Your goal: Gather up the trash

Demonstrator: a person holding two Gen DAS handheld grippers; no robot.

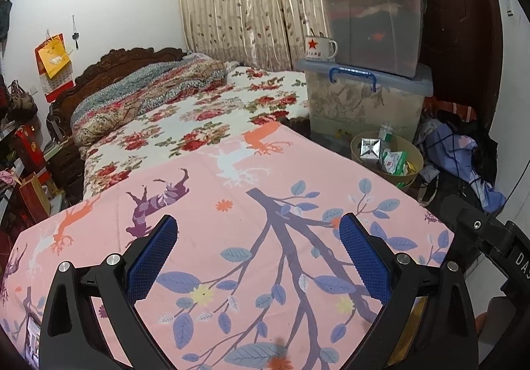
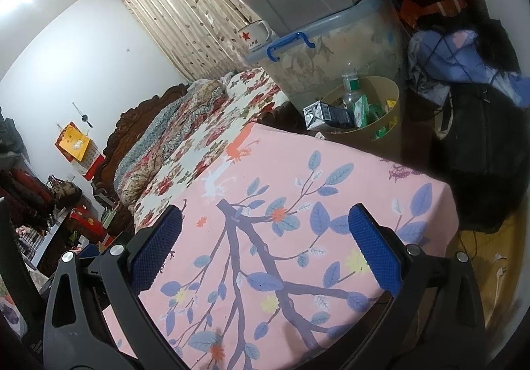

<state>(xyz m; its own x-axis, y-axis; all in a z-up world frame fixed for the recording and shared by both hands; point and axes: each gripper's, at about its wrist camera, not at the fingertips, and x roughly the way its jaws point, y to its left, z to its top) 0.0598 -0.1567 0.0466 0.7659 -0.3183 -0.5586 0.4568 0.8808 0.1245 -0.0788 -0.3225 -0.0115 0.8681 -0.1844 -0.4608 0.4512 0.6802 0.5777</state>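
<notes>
A tan round bin [image 1: 415, 167] [image 2: 392, 94] stands past the far right corner of the pink tree-print table [image 1: 251, 254] [image 2: 298, 220]. Inside it lie a silver-ended carton [image 1: 371, 148] [image 2: 326, 114], green packets [image 1: 396, 161] [image 2: 361, 108] and a clear bottle [image 2: 351, 85]. My left gripper [image 1: 258, 230] hovers over the table, open, nothing between its blue pads [image 1: 150, 262]. My right gripper [image 2: 265, 224] is open too, over the same cloth, nothing in it. The bin is well beyond both.
Stacked clear storage boxes [image 1: 364, 94] [image 2: 331, 48] with a white star mug [image 1: 318, 46] rise behind the bin. A floral bed [image 1: 185, 118] lies beyond the table. Clothes and a dark bag [image 2: 480, 144] are piled right. Part of the other gripper [image 1: 490, 237] shows at right.
</notes>
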